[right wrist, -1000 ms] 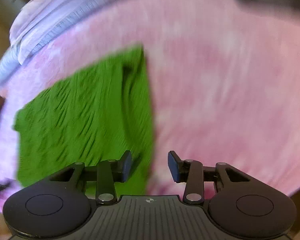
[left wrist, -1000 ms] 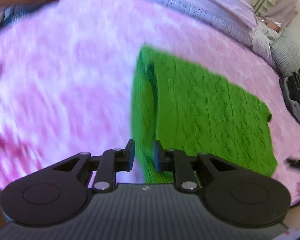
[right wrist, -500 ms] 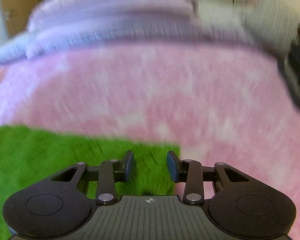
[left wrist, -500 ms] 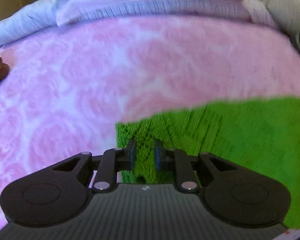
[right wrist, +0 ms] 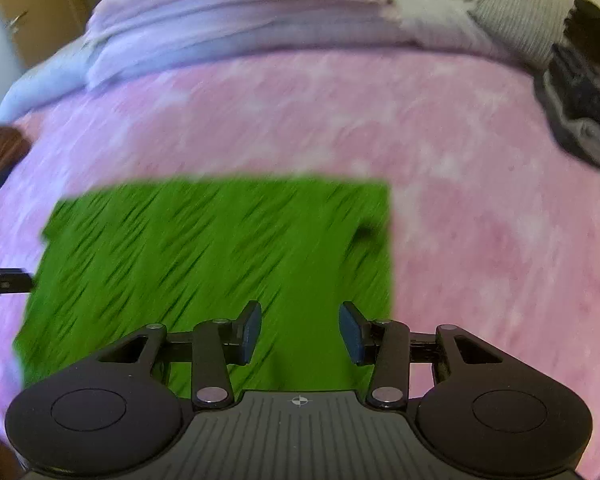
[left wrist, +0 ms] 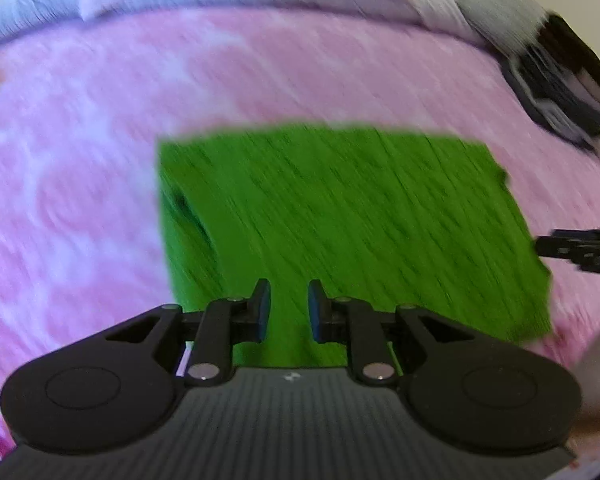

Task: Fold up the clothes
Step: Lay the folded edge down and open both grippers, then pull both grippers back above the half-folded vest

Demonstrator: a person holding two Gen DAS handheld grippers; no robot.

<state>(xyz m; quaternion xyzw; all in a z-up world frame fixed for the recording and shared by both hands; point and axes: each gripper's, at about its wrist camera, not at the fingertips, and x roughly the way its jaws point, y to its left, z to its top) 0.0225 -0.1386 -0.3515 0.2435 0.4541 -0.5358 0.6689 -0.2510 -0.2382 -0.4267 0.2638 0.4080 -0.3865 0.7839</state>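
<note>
Pink bedding with a pale mottled pattern covers the bed and fills most of both views, which are smeared by motion blur. No container of any kind shows.

Nearest each camera is its own gripper. The left gripper has its jaws parted by a modest gap with nothing between them; only green cloth shows below. The right gripper has its jaws spread wider, likewise holding nothing. Whether either set of fingertips touches the cloth cannot be told.

Just beyond both grippers lies the green knit garment, folded into a rough rectangle and lying flat on the pink bedding. Its surface shows a ribbed or cabled knit, streaked by blur. In the left wrist view the green knit garment has a dark crease or fold line near its left edge, and its right edge is slightly ragged. Each gripper's tip shows at the side of the other's view, beside the garment's edge.

Farther off, a dark pile of clothing sits at the right side of the bed. At the far end lie folded lilac bedclothes and a grey striped pillow.
</note>
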